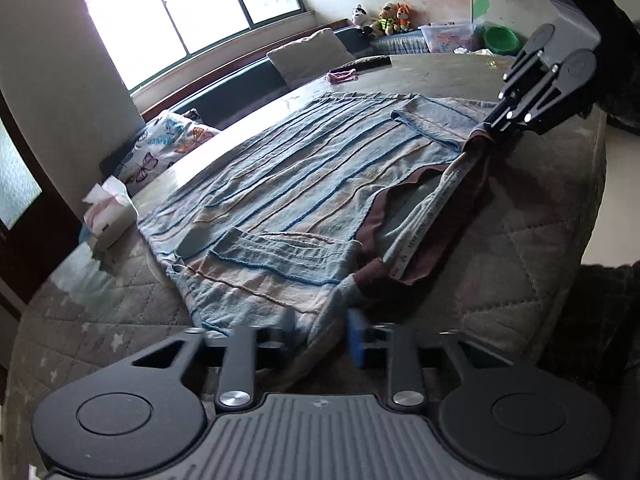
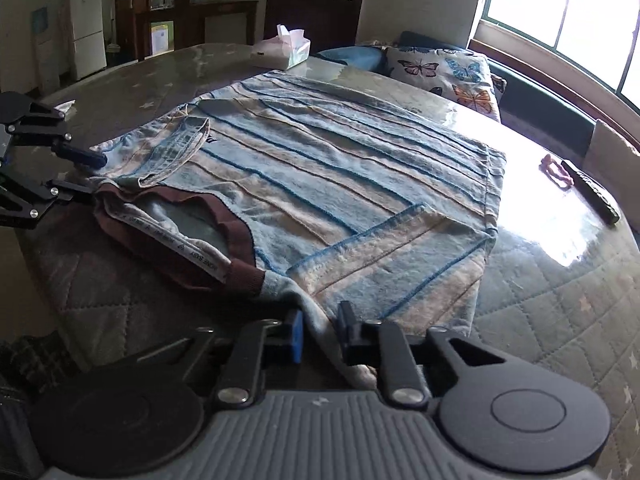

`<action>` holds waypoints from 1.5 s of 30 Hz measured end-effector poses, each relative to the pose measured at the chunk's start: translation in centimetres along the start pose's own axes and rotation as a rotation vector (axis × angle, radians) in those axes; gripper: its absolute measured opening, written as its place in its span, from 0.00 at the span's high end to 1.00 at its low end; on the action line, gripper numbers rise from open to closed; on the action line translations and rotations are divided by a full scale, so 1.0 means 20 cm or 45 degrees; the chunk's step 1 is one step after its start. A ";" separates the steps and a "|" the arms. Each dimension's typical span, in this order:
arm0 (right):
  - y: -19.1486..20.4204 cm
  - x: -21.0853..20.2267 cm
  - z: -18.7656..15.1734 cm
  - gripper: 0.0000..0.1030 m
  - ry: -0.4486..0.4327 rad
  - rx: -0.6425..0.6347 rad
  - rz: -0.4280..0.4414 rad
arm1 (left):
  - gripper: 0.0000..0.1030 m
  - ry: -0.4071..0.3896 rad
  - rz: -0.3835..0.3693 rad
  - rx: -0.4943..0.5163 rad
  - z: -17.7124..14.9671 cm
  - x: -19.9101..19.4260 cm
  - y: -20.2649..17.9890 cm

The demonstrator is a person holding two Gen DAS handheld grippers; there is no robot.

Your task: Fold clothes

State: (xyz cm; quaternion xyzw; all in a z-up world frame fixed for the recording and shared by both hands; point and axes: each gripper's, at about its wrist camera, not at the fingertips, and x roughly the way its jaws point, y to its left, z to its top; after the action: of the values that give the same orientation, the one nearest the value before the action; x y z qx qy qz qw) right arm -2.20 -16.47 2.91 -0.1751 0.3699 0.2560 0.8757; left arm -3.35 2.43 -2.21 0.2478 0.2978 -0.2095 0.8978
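Sweater (image 1: 304, 184) shoulders pinched, quilted table (image 2: 560, 320) bare around

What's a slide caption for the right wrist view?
Right gripper pinches the striped sweater's shoulder; left gripper grips the other shoulder by the brown collar.

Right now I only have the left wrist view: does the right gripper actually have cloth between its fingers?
Observer: Yes. The right gripper pinches the sweater at the shoulder, just beside the brown collar.
Operator: What stands at the far wall, off my frame?
Observer: A white fridge, beyond the table.
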 end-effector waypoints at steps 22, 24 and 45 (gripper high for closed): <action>0.08 -0.52 0.17 0.96 -0.316 -0.125 -0.082 | 0.96 -0.292 0.188 -0.171 0.21 -0.44 0.15; 0.05 -0.49 0.23 0.96 -0.330 -0.139 -0.100 | 0.97 -0.301 0.210 -0.180 0.27 -0.38 0.22; -0.48 0.55 0.87 0.96 -0.101 0.027 -0.122 | 0.97 0.032 0.193 -0.306 0.61 0.76 0.82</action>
State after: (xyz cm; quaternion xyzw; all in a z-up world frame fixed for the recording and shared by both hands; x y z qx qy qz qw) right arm 19.65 -12.11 7.56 -0.1731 0.3288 0.2165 0.9028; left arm 21.56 4.99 1.87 0.1631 0.3124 -0.1008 0.9304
